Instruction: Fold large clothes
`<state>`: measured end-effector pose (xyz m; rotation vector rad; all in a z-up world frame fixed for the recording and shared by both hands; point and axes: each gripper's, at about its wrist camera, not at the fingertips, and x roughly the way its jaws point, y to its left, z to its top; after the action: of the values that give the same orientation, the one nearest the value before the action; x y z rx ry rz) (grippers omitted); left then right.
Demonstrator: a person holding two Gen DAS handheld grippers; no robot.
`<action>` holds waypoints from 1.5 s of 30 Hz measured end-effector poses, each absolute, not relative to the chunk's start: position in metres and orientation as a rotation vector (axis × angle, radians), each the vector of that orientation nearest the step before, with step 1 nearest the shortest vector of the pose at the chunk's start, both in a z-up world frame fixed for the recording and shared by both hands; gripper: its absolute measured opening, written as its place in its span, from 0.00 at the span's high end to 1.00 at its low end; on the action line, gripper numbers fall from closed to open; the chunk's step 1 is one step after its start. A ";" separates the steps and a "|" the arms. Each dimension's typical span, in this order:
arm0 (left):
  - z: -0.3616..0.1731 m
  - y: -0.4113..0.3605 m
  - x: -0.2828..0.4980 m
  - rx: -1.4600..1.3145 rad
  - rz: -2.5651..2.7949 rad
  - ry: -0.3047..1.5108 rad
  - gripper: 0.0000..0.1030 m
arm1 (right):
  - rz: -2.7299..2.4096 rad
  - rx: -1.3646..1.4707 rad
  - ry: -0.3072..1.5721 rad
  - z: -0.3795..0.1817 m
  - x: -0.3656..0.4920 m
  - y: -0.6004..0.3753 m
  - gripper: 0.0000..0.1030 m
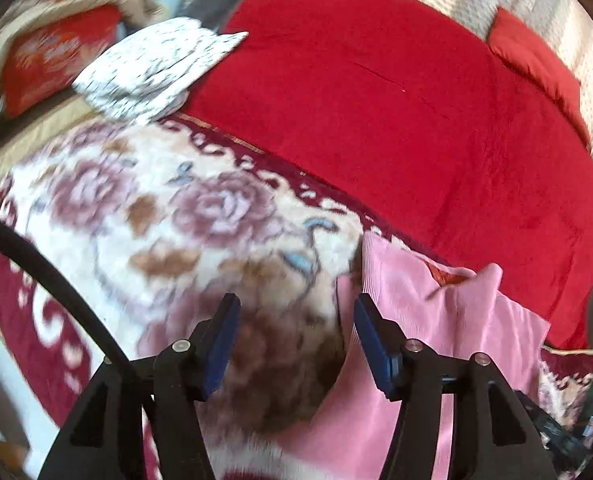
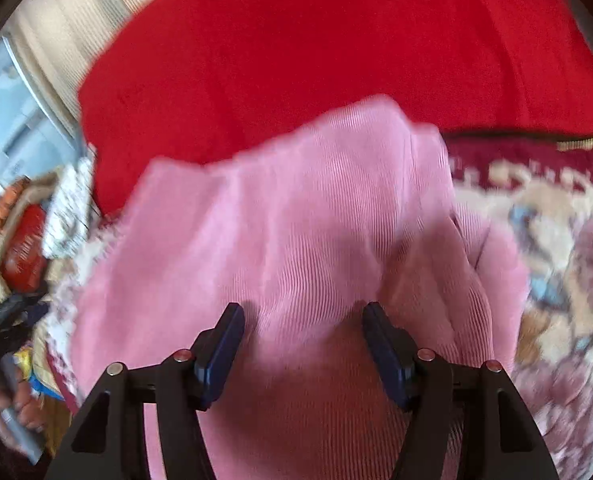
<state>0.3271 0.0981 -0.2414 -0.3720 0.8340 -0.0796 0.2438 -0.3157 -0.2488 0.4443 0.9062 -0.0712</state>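
Note:
A pink ribbed garment (image 2: 296, 220) lies rumpled on a floral blanket (image 1: 156, 220). In the left wrist view the pink garment (image 1: 436, 320) sits at lower right, its left edge beside my left gripper's right finger. My left gripper (image 1: 296, 320) is open and empty above the floral blanket. My right gripper (image 2: 302, 324) is open and hovers right over the garment, with cloth showing between its fingers. Both views are blurred.
A red blanket (image 1: 376, 100) covers the far side of the bed, with a red pillow (image 1: 536, 64) at the back right. A folded white patterned cloth (image 1: 156, 68) and an orange-red cushion (image 1: 52, 56) lie at the far left. The floral blanket (image 2: 556, 260) also shows at the right.

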 end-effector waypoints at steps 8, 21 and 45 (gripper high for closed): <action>-0.293 0.100 0.274 -0.616 -0.151 0.943 0.32 | -0.085 0.501 0.874 -0.237 0.232 -0.315 0.36; -0.314 0.063 0.304 -0.716 -0.268 0.911 0.61 | 0.118 0.430 0.899 -0.247 0.225 -0.264 0.68; -0.276 -0.090 0.233 0.259 -0.499 0.553 0.82 | 0.215 0.540 0.911 -0.253 0.225 -0.286 0.69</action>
<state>0.2325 -0.0904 -0.2760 0.2595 0.5530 -0.4995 0.2246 -0.2864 -0.2528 0.5401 0.9110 0.2153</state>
